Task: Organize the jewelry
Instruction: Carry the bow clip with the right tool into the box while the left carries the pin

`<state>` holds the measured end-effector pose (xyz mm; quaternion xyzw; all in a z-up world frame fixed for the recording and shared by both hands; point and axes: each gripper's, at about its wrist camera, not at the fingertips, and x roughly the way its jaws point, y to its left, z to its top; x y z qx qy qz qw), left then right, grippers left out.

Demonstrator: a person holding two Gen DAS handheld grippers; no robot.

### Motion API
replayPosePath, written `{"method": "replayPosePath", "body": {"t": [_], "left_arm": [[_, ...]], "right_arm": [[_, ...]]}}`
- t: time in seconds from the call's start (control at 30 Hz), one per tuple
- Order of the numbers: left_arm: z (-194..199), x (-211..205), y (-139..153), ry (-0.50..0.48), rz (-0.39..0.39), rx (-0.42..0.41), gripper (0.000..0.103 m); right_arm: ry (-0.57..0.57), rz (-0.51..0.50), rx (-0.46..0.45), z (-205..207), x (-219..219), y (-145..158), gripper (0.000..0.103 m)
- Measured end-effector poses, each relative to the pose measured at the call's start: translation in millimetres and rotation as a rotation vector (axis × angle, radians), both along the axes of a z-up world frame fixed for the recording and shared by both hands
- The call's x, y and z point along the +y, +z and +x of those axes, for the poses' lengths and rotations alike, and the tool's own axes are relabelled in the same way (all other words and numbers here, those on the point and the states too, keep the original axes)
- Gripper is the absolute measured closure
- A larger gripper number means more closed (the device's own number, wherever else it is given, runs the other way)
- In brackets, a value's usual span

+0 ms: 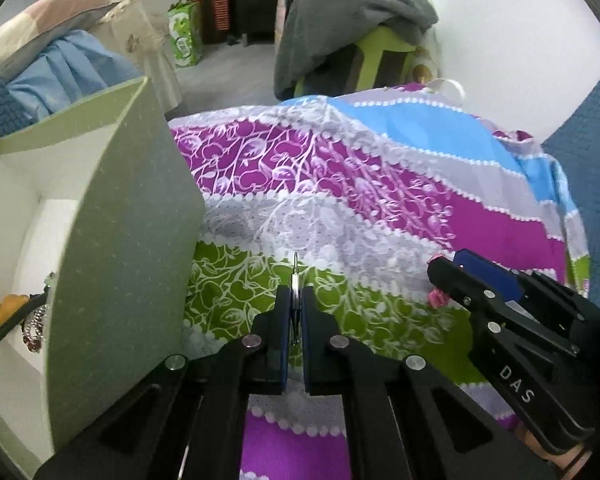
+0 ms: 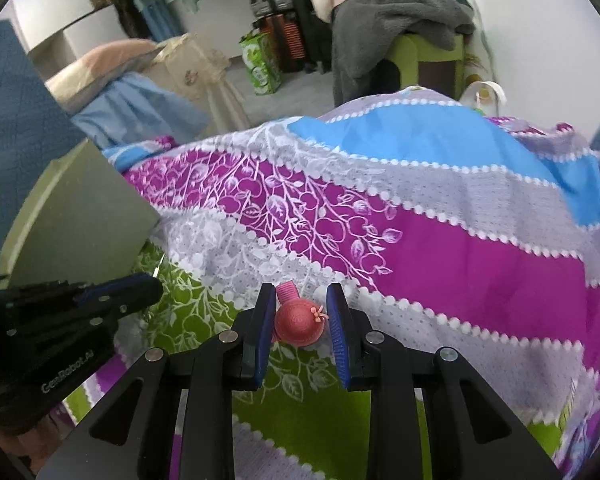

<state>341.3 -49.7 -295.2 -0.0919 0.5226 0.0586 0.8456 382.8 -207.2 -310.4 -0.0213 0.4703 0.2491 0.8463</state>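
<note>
In the left wrist view my left gripper is shut on a thin silver pin that sticks up past its blue pads, above the green stripe of the patterned cloth. In the right wrist view my right gripper is shut on a small pink hat-shaped clip with a pink ribbon strip behind it, both blue pads against the hat's sides. A pale green box with a white inside stands at the left and holds several jewelry pieces. The right gripper shows at the right.
A purple, grey, blue and green patterned cloth covers the work surface. Beyond it are a green stool under grey clothes, a pillow on blue fabric, and a green bag on the floor. The left gripper lies beside the box.
</note>
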Motion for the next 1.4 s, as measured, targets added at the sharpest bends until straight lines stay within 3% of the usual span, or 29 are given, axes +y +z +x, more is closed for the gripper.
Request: {"method": "replayPosePath", "body": {"t": [0.3,0.6,0.73,0.9,1.17,1.4], "left_arm": [[5.9,-2.1,50.3,-0.072,-0.044,-0.046,0.101],[-4.0,24.2,149.6,-0.131,-0.069,-0.154,0.100],[-14.1,43.0,194.1,-0.161,-0.044,-0.205,0.100],[-28.7,77.7,233.5,-0.158,-0.052,-0.252,0.100],[-43.8,140.3,240.3,-0.123,-0.067,-0.261,0.100],[-54.1,184.1,215.2,-0.094,-0.054,-0.231,0.100]], "right_arm": [[-0.086,-0.019,-0.051,-13.5,-8.0,48.9,0.080],[-0.140,-0.012,-0.132,-32.3,3.6,139.8,0.079],[-0.144,0.004,-0.166,-41.8,18.5,177.9,0.079],[-0.120,0.031,-0.208,-53.7,46.1,216.6,0.079],[-0.053,0.047,-0.255,-71.1,106.0,243.0,0.079],[-0.008,0.042,-0.238,-76.4,152.5,226.2,0.079]]}}
